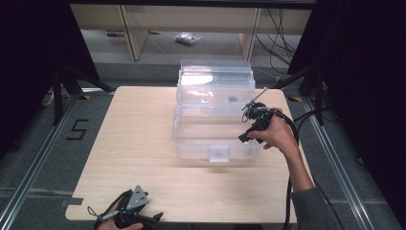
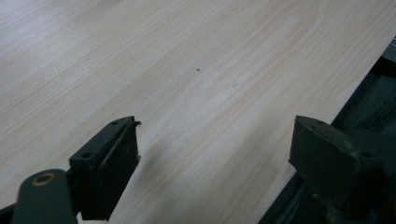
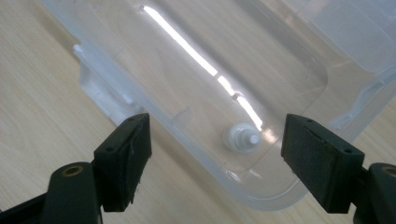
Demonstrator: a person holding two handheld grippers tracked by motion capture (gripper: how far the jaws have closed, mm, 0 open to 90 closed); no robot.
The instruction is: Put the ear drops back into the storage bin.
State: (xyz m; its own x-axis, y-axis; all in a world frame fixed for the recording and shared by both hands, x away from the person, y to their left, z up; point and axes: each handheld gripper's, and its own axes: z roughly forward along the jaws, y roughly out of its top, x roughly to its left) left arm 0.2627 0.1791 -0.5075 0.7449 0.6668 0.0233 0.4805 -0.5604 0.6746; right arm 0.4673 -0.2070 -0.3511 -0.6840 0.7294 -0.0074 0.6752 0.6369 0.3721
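Note:
A clear plastic box stands open in the middle of the wooden table, its lid raised at the back. In the right gripper view a small white knob-like piece lies on the floor of the clear box, near a rounded corner. My right gripper hovers over the box's right front corner; seen along its own jaws, the right gripper is open and holds nothing. My left gripper rests at the table's near left edge. The left gripper is open over bare wood.
The box has a white latch on its front wall. A small dark speck shows through the lid. Black cables trail from the right hand off the table's right side. Wooden shelving legs stand on the floor beyond the table.

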